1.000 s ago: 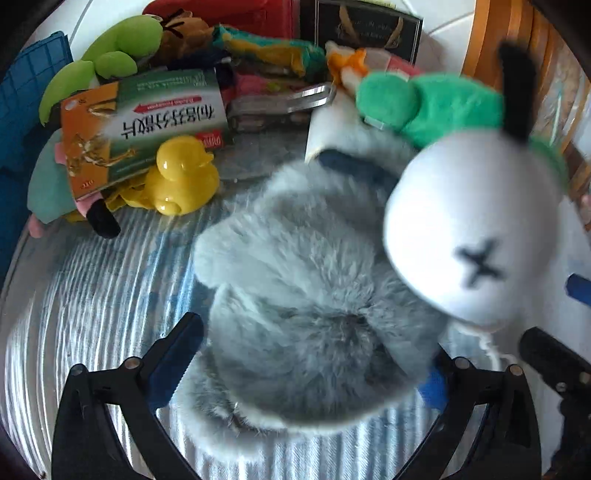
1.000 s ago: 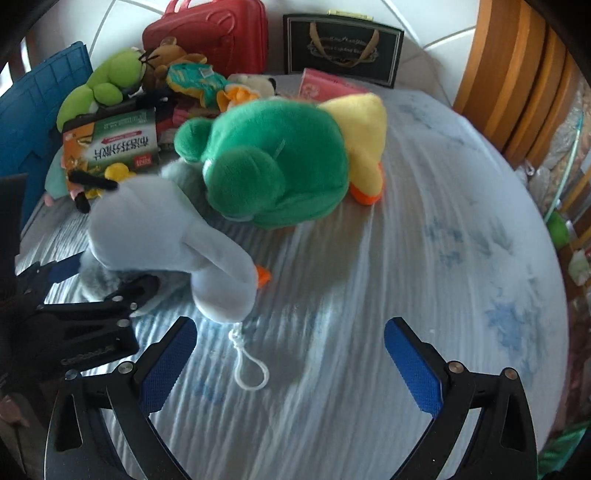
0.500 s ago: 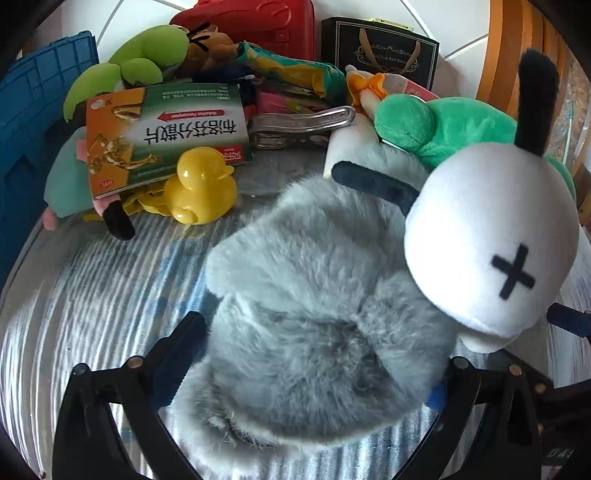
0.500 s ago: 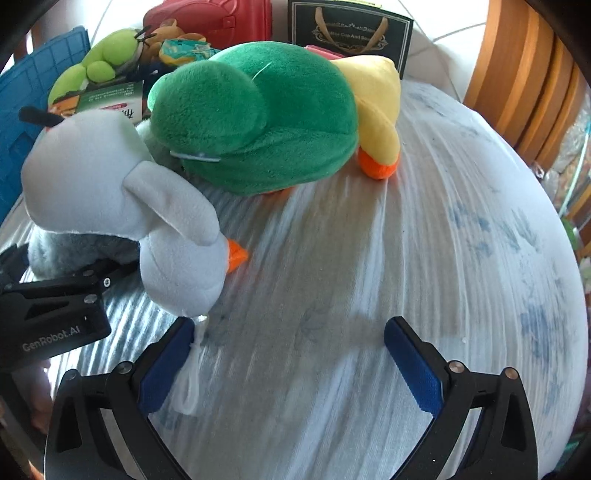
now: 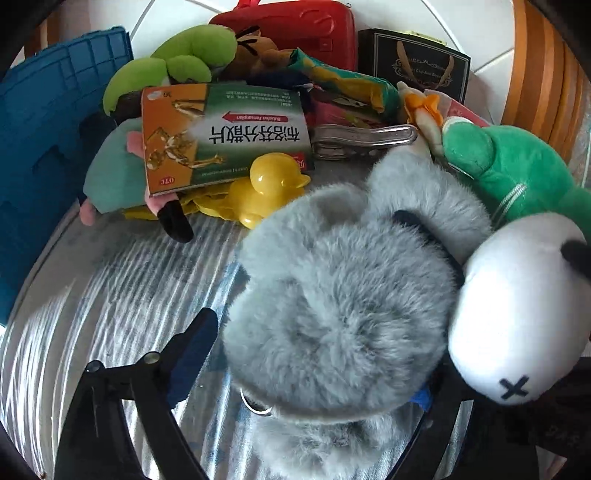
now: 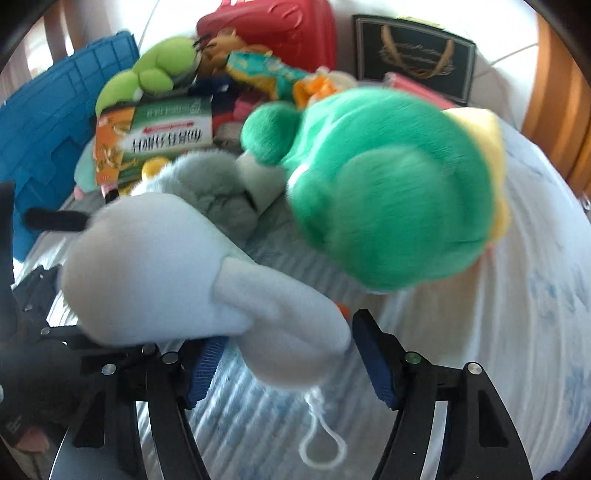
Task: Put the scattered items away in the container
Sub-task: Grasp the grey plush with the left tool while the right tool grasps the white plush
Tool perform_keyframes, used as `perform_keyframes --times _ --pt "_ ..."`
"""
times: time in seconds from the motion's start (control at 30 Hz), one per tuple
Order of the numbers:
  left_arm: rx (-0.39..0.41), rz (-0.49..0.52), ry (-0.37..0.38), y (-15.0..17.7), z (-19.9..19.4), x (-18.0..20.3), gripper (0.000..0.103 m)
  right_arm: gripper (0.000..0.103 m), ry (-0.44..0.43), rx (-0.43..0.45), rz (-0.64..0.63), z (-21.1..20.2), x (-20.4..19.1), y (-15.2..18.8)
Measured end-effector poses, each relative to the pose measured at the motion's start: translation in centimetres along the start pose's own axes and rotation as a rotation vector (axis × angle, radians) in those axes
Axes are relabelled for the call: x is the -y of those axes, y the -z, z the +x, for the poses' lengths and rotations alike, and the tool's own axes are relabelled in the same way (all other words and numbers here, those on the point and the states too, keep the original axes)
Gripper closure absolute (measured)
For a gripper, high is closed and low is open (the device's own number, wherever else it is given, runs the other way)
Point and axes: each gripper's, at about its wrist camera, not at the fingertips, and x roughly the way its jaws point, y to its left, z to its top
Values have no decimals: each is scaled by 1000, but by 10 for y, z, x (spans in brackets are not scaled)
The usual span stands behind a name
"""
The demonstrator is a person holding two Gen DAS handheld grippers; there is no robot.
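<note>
A fluffy grey plush (image 5: 343,306) lies on the striped cloth between the fingers of my left gripper (image 5: 310,373), which closes on its sides. A white plush with a black cross mark (image 5: 517,314) leans against it on the right. In the right wrist view the white plush's (image 6: 173,266) pale limb sits between the blue pads of my right gripper (image 6: 291,362), which has narrowed around it. A green and yellow plush (image 6: 399,192) lies just behind. The blue crate (image 5: 48,147) stands at the left.
Behind lies a pile: a green-orange medicine box (image 5: 221,136), a yellow rubber duck (image 5: 262,192), a lime plush (image 5: 173,62), a metal clip (image 5: 365,136), a snack bag (image 5: 347,85). A red case (image 5: 295,26) and a black gift bag (image 5: 413,66) stand beyond.
My right gripper moved left and narrowed around the white plush's limb. My left gripper's fingers closed in on the grey plush. The white plush shifted right and lower in the left view.
</note>
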Motion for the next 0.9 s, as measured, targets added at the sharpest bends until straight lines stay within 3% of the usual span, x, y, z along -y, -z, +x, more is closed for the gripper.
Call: perform_keyframes --times 0.1,0.17,0.2,0.23,0.27,0.3,0.7,0.77,0.83,0.9 --pt "-11 -27 12 0 0 -7 13 27 -5 16 8 1 1 1" --pt "-3 -14 20 2 -11 -5 27 25 2 4 -1 0 -1 2" --pt "-1 -4 33 4 -16 -4 47 25 8 -5 -4 -1 -2 4" --pt "-2 -2 36 2 -19 -6 50 32 7 -10 -4 -4 -3 6" --pt "3 -8 41 3 -26 -9 51 42 7 -11 -5 -8 -3 7" --pt "7 -14 43 5 -42 -3 53 59 5 -12 -1 -13 -4 8" --pt "111 -99 7 -50 -143 -18 57 59 -6 86 -15 -87 -22 -19" --pt "141 -107 1 -58 -156 -23 60 59 -9 108 -26 -99 -28 -26" --pt "172 -113 1 -63 -174 -32 75 59 -11 126 -34 -108 -34 -33" --pt "182 -118 0 -68 -184 -40 75 59 -12 141 -40 -117 -41 -41"
